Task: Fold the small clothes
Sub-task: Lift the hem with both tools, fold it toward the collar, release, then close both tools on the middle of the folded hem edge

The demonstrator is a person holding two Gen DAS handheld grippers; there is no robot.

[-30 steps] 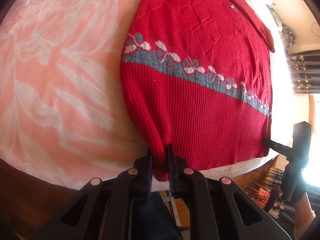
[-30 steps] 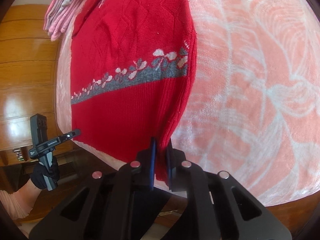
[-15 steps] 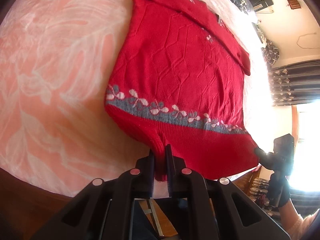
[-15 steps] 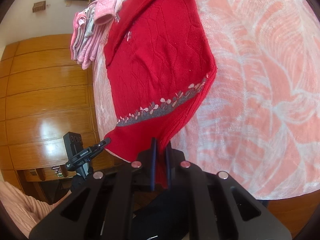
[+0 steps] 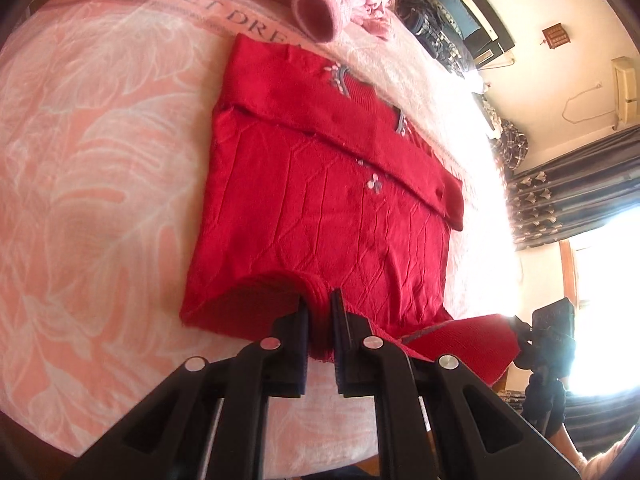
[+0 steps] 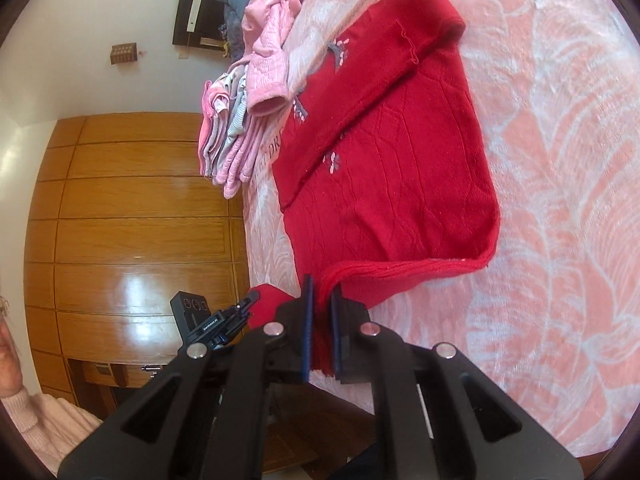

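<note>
A small red knitted sweater (image 5: pixel 320 208) (image 6: pixel 400 184) lies on the pink flowered blanket (image 5: pixel 100 160), its sleeves folded across the chest. Its ribbed bottom hem is lifted off the blanket and curls forward over the body. My left gripper (image 5: pixel 319 304) is shut on one hem corner. My right gripper (image 6: pixel 320 292) is shut on the other hem corner. Each gripper also shows at the edge of the other's view, the right gripper (image 5: pixel 520 332) and the left gripper (image 6: pixel 244 306), with red cloth in it.
A heap of pink clothes (image 5: pixel 336 4) (image 6: pixel 256 80) lies at the far end of the blanket. A wooden wardrobe (image 6: pixel 140 220) stands beside the bed, dark curtains (image 5: pixel 580 184) and a bright window on the other side. A person's sleeve (image 6: pixel 44 420) shows low left.
Both grippers have carried the hem up and forward over the sweater; the grey flowered band that faced the cameras is now turned under. The collar and pink pile have come into view.
</note>
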